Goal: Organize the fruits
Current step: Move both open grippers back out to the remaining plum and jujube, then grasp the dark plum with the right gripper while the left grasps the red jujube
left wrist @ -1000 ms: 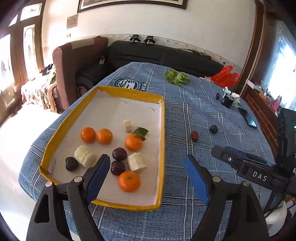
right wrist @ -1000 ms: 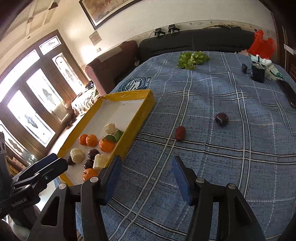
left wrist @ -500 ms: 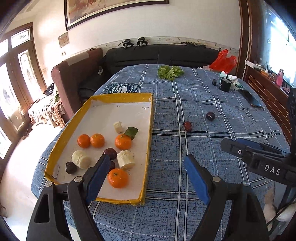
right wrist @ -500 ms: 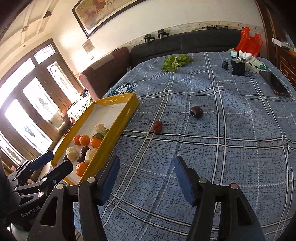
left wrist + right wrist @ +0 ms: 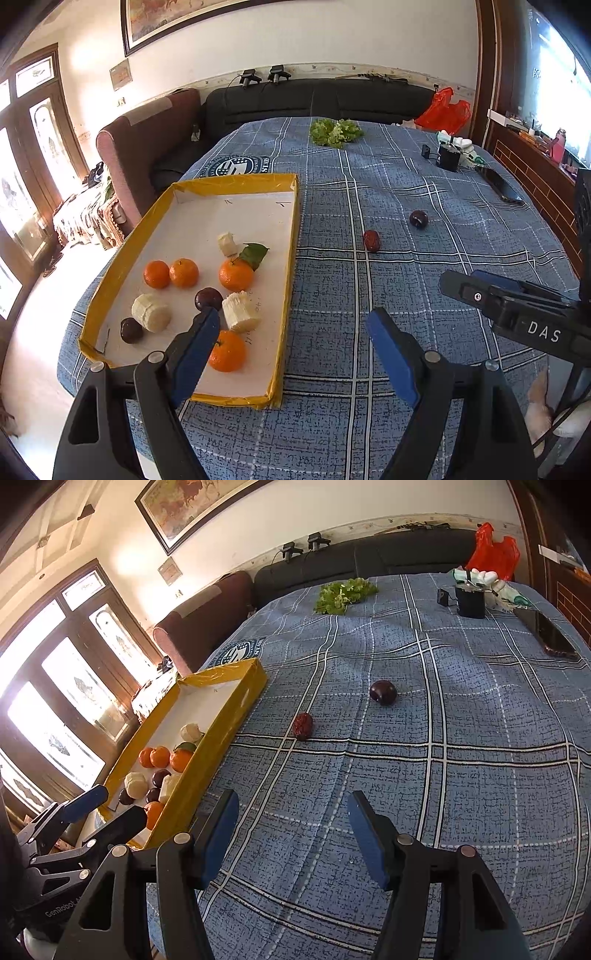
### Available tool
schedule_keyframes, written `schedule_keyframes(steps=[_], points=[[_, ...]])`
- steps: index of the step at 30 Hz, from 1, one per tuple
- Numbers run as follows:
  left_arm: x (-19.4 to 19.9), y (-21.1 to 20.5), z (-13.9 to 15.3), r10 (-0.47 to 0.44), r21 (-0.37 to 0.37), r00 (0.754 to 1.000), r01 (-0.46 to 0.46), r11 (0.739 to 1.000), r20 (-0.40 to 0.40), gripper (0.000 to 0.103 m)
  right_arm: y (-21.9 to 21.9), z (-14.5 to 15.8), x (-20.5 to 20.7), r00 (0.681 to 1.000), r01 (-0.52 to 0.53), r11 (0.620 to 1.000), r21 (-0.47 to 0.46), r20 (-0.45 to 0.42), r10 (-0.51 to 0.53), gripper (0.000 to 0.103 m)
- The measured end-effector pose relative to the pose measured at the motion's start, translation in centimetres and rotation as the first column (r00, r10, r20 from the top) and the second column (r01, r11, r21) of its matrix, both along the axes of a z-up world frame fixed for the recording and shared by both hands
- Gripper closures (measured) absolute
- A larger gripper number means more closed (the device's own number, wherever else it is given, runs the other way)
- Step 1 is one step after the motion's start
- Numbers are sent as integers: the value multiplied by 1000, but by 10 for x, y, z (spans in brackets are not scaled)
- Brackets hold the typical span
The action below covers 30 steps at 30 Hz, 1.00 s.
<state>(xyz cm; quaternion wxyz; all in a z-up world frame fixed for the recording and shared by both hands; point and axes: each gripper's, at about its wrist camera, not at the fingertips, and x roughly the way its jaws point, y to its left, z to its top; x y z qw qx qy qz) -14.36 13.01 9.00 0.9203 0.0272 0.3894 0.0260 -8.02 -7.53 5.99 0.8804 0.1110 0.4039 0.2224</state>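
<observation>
The black left gripper (image 5: 293, 328), marked "GenRobot", and black right gripper (image 5: 291, 814), marked "DAS", both gape empty above the blue checked tablecloth (image 5: 461, 775).

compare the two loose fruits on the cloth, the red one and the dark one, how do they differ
The red fruit is oblong, wrinkled and matt; the dark fruit is round, smooth and glossy. The red fruit is reddish brown and lies nearer the yellow tray; the dark fruit is deep purple and lies farther from it. Both lie on the blue cloth, outside the tray.

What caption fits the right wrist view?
Open right gripper above blue cloth; red date and dark plum outside yellow tray.
</observation>
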Motion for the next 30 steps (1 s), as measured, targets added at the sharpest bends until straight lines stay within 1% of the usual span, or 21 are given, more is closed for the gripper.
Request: schedule_keyframes(steps=[4, 7, 12, 14, 16, 19, 22, 25, 28, 30], points=[[4, 0, -4, -8, -10, 1000, 8, 1000, -14, 21, -3, -6, 5, 1000, 5, 1000, 1, -13, -5, 37], [7, 2, -7, -25, -45, 999, 23, 999, -26, 21, -11, -8, 11, 1000, 24, 1000, -8, -15, -24, 37], [15, 7, -11, -45, -123, 999, 42, 992, -24, 21, -43, -10, 32, 994, 112, 993, -30, -14, -112, 37], [20, 6, -14, -55, -143, 998, 51, 988, -29, 21, -56, -9, 46, 988, 154, 987, -47, -11, -155, 37], [28, 4, -18, -71, -167, 997, 63, 984, -42, 21, -61, -9, 61, 985, 171, 984, -60, -8, -171, 37], [40, 1, -25, -106, -221, 992, 89, 971, -67, 21, -55, -10, 87, 987, 160, 984, -83, 4, -160, 37], [48, -1, -29, -121, -235, 989, 98, 967, -86, 21, -40, -16, 115, 990, 138, 983, -122, 5, -138, 37], [55, 0, -29, -126, -241, 988, 102, 965, -85, 22, -24, -24, 136, 993, 118, 979, -167, 3, -119, 37], [62, 0, -26, -137, -243, 988, 115, 963, -78, 29, -13, -35, 151, 995, 99, 973, -208, -11, -104, 37], [70, -4, -26, -143, -239, 987, 121, 963, -74, 33, -9, -40, 155, 995, 93, 973, -213, -20, -99, 44]])
